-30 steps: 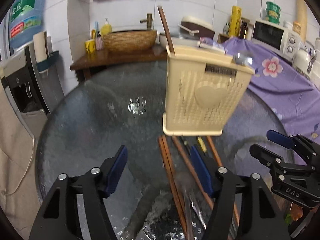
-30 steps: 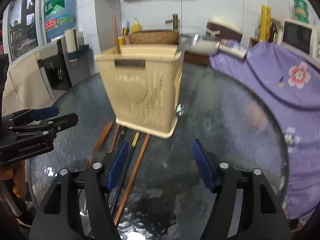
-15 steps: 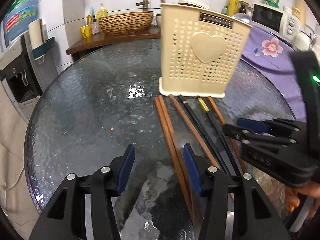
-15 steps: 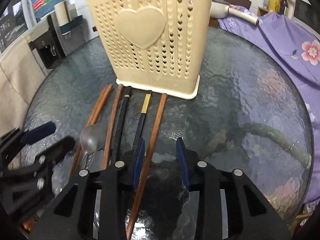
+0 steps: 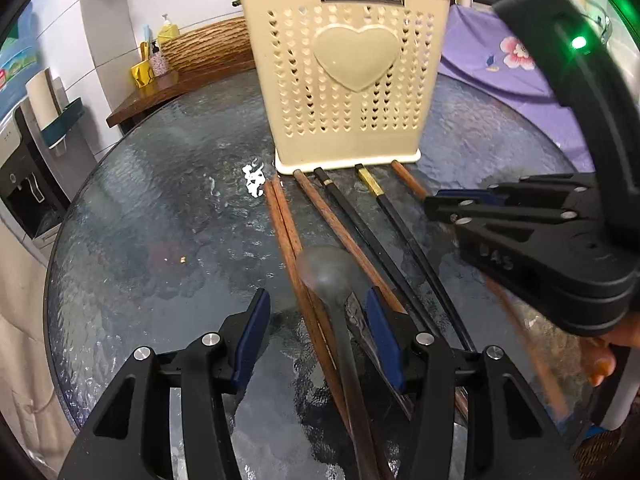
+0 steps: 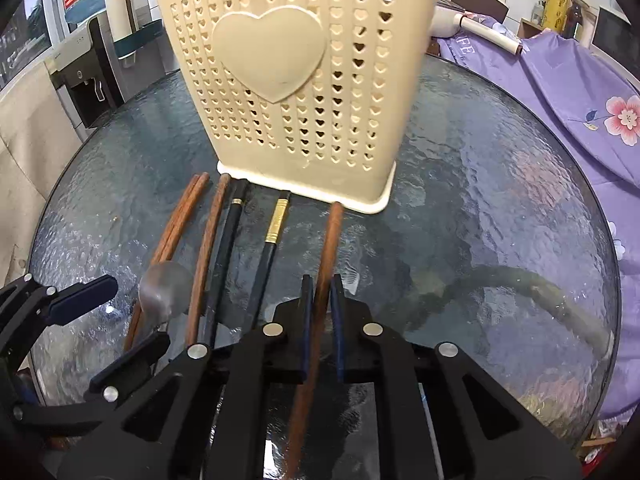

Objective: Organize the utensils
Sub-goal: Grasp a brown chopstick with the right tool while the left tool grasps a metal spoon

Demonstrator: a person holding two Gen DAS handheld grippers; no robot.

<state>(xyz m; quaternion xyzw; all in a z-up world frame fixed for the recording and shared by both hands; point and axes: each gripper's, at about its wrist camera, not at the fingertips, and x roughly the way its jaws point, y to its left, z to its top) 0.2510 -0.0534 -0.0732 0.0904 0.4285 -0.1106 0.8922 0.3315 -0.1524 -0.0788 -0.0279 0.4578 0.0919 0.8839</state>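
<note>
A cream utensil holder (image 5: 348,76) (image 6: 296,80) with heart holes stands on the round glass table (image 5: 160,220). In front of it lie a pair of brown chopsticks (image 5: 280,216) (image 6: 180,216), two black chopsticks (image 5: 360,220) (image 6: 276,224), another brown one and a metal spoon (image 5: 326,268) (image 6: 164,288). My right gripper (image 6: 322,300) (image 5: 438,202) is shut on the rightmost brown chopstick (image 6: 330,240), which still lies along the glass. My left gripper (image 5: 318,320) (image 6: 134,312) is open, low over the table, its pads either side of the spoon's handle and the brown pair.
A purple flowered cloth (image 6: 560,80) covers the furniture on the right. A wooden side table with a woven basket (image 5: 200,44) stands behind, and a water dispenser (image 5: 24,176) on the left. A person's fingers (image 5: 600,360) show under the right gripper.
Both grippers sank toward the utensils. The right jaws closed onto the rightmost brown chopstick. The left jaws narrowed a little and now straddle the spoon and the brown pair.
</note>
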